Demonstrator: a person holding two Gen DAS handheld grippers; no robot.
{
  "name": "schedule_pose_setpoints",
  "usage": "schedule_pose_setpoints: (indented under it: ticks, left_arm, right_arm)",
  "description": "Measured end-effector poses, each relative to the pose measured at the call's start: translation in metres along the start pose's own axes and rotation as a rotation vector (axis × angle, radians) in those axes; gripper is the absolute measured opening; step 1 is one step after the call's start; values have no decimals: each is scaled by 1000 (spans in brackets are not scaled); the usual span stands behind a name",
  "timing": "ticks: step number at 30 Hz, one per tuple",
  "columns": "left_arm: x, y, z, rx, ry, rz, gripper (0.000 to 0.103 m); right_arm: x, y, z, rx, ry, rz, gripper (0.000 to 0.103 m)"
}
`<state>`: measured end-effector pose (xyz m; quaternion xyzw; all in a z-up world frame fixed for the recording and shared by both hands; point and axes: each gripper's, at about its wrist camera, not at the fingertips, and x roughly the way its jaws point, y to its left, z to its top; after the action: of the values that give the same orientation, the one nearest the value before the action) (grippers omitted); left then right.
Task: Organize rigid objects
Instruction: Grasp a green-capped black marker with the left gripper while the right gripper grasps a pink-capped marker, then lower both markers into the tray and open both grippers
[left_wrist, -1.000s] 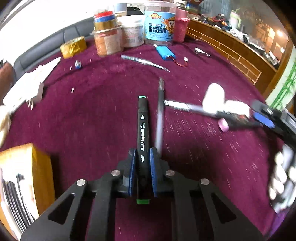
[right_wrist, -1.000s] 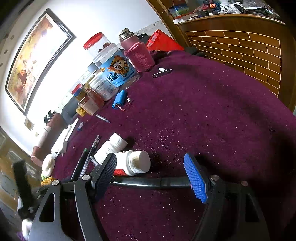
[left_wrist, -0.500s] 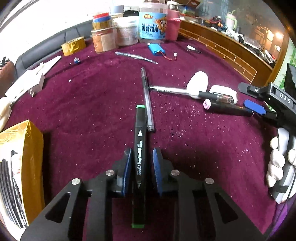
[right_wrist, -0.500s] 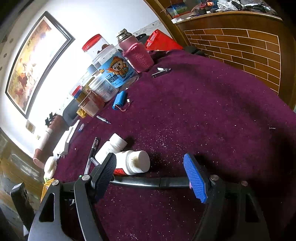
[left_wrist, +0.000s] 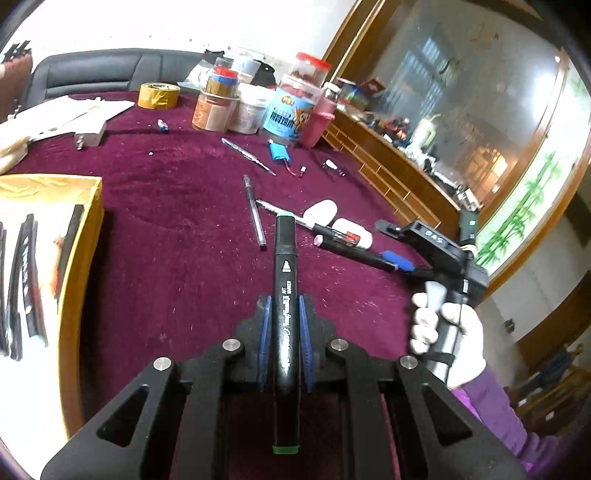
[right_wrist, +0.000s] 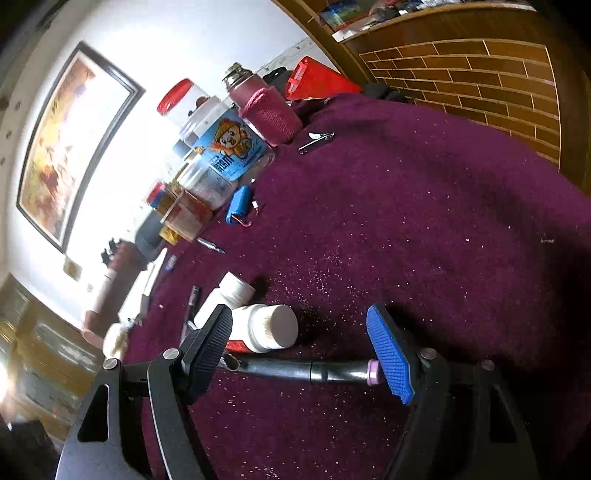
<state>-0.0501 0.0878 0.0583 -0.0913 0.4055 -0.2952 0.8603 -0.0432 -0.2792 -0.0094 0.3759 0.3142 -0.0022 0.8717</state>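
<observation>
**One marker in hand, several items left to sort**

One black marker (left_wrist: 284, 295), green-capped, pinched lengthwise between the pressed-together blue pads of the left gripper (left_wrist: 283, 314), held above the maroon counter (left_wrist: 177, 229). Just left: a yellow box (left_wrist: 79, 236) already holding several dark pens, the likely destination. Right gripper (right_wrist: 299, 347) spread wide, straddling a second black marker (right_wrist: 295, 369) with a pink end lying on the cloth; its pads do not look to be pressing on it. Still loose: a clear pen (left_wrist: 255, 214), two white bottles (right_wrist: 266, 325) on their sides, a blue battery pack (left_wrist: 279, 152). Judged partway done; much remains
</observation>
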Motion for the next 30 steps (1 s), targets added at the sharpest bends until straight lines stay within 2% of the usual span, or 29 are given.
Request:
schedule_pose_setpoints:
  ticks: [2,5,9,11,13,17,18,20,21,23,26,30]
  left_arm:
    - [-11,3,-5,-16,-15,-19,12]
    - [-21,9,-12,-45,-15,-43,12]
    - [-30,18,-16,-62,-26,-70,12]
    - [-34,21,-19,-70,-34,-82,12]
    - [-36,24,-21,-82,-42,-97,12]
    - [-41,31,-26,-108,-48,-121,12]
    - [-43,33,-26,-114,-52,-123,12]
    - [-50,37,-27,-122,-64,-125,12]
    - [-55,40,-27,-126,-72,-122,12]
    - [-64,45,-28,-134,-88,-114,12]
    - [-80,56,-31,-153,-116,-94,12]
    - [-106,88,-39,-209,-161,-39,12]
  right_arm:
    - [-1,-1,1,11,9,4,70]
    - [-7,6,-6,-8,46,-32,70]
    - [-9,35,-29,-182,149,-57,70]
    - [-6,47,-39,-228,224,-21,70]
    - [-4,61,-48,-302,276,-35,70]
    - [1,80,-55,-399,270,-126,68]
    - [5,85,-56,-426,268,-153,65]
    - [19,96,-61,-494,279,-233,45]
    - [22,99,-64,-534,269,-276,42]
    - [28,111,-73,-634,242,-352,29]
    - [25,114,-75,-640,243,-328,16]
    - [15,112,-77,-567,265,-257,13]
